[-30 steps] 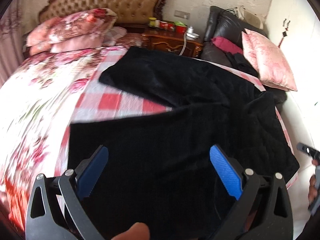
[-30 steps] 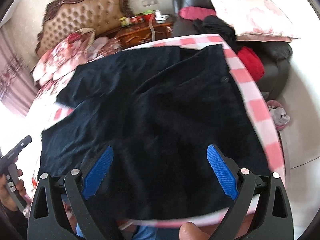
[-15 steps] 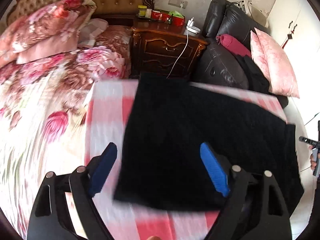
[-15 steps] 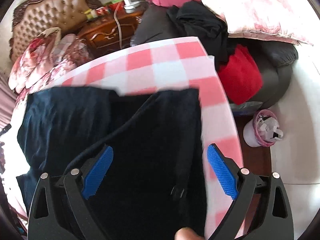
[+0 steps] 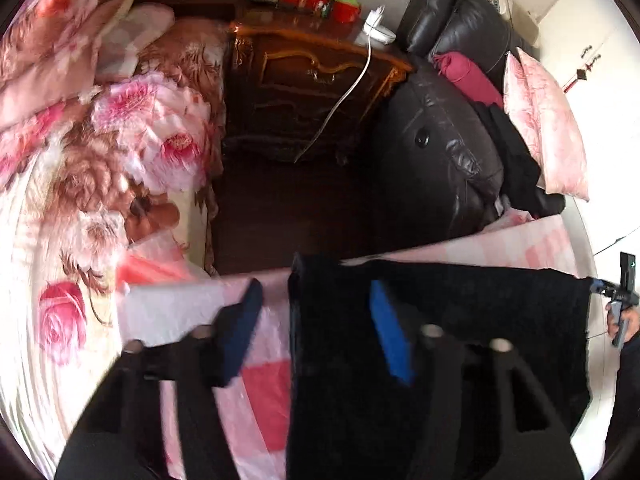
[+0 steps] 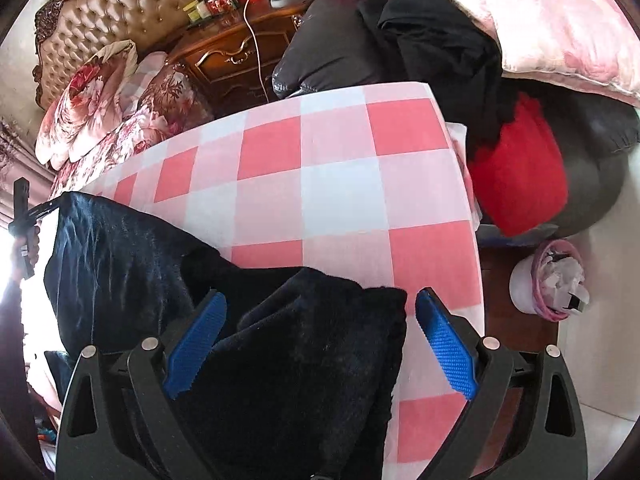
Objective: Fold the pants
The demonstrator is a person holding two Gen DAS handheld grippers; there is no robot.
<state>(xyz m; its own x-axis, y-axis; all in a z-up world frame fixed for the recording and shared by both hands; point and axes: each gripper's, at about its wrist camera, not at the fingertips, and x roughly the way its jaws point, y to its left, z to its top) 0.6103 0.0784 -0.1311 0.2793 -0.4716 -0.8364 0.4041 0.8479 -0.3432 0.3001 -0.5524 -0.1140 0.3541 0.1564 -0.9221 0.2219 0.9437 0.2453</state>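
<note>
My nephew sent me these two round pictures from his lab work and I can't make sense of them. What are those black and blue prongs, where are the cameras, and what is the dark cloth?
No robot here: a person holds a two-finger gripper in each hand, and each gripper carries a wide-angle camera that looks along its fingers. That is why the pictures are round and bent.

One picture comes from the left gripper, the other from the right gripper. The blue parts are the finger pads.

The dark cloth is a pair of black pants, lying on a pink checked sheet on a bed. Both grippers are open, at the edge of the pants; nothing is gripped yet. Behind stand a wooden nightstand and a black sofa.
</note>
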